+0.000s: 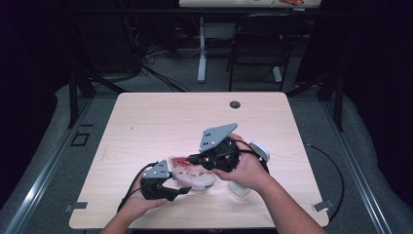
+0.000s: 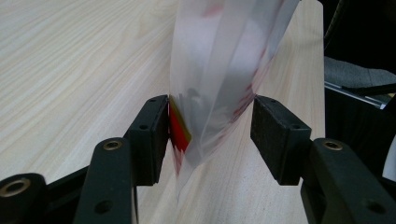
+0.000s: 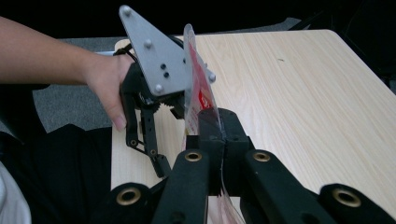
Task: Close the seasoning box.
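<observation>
The right claw (image 3: 219,128) is clamped tight on the edge of a clear plastic bag (image 2: 219,70) held just above the bench (image 1: 146,117). The left claw (image 2: 210,135) stands wide open around the bag, its left pad touching. Held on one edge, the bag could swing or tear.

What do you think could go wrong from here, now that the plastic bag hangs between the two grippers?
1. The right gripper alone pinches the plastic bag by a thin edge; the slick film might slip out.
2. The left gripper stands open around the bag; one pad seems to touch it, so moving away may drag or twist it.
3. The bag hangs near the table front edge, so if dropped it might slide off.
</observation>
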The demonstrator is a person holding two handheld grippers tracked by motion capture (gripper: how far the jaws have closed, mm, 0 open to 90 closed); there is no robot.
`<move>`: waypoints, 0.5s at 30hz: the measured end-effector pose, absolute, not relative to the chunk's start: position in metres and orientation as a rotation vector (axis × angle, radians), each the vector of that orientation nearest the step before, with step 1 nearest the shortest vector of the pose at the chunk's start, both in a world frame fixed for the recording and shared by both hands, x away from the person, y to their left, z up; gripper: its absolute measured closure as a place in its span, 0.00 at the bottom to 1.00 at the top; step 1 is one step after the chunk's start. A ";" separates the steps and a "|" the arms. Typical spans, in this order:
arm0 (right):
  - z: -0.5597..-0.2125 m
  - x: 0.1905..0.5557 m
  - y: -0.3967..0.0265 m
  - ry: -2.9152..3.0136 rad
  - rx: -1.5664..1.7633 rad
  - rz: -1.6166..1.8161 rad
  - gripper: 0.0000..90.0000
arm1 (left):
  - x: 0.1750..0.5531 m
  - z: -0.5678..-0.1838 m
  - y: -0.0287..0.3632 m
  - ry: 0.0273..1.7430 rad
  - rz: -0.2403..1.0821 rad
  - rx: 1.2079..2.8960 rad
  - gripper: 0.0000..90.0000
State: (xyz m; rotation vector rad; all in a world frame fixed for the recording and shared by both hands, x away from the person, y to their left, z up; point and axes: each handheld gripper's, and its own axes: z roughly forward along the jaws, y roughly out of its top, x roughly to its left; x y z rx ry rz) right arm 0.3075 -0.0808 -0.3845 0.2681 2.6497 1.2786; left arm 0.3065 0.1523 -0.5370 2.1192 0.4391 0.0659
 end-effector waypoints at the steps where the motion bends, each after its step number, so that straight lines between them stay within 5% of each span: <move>1: -0.385 0.308 -0.081 2.650 0.268 1.279 1.00 | 0.306 -0.537 0.152 0.439 0.066 2.119 0.52; 15: -0.367 0.301 -0.085 2.631 0.241 1.312 1.00 | 0.308 -0.542 0.148 0.429 0.020 2.127 0.56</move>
